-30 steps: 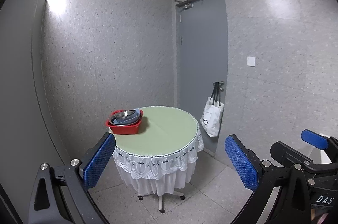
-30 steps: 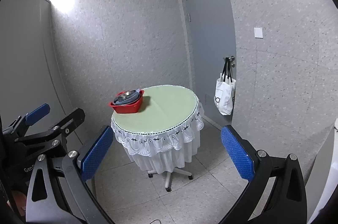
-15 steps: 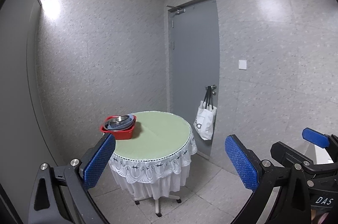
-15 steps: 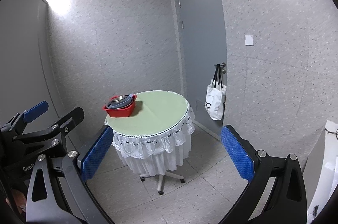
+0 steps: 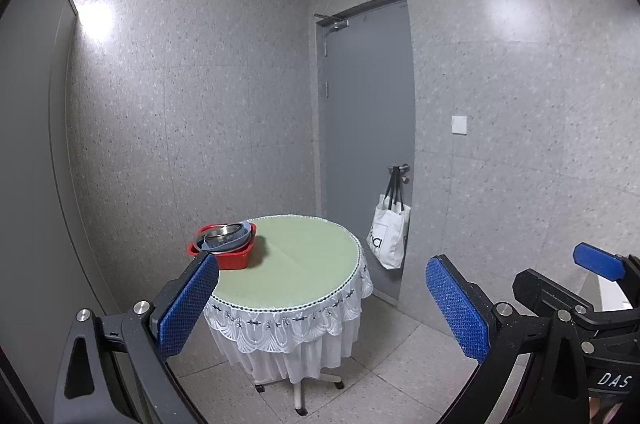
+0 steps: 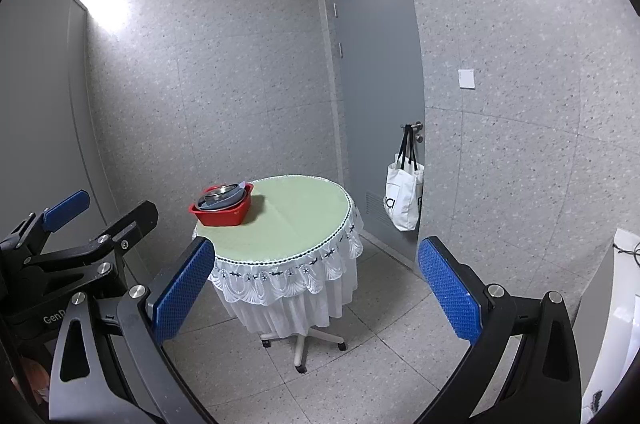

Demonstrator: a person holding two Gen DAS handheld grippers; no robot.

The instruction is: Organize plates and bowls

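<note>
You hold the left gripper (image 5: 322,300) and right gripper (image 6: 316,284) with jaws spread wide, empty, well short of the round table (image 6: 296,220). The red basin (image 6: 222,211) sits near its far-left edge, holding what look like stacked bowls (image 6: 222,196).

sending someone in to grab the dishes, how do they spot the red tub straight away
Find the round table with the pale green top and white lace skirt, standing left of the grey door. The red tub sits at the table's far left edge, with metal bowls stacked inside. It is the only thing on the table and the only red item in the room.
</note>
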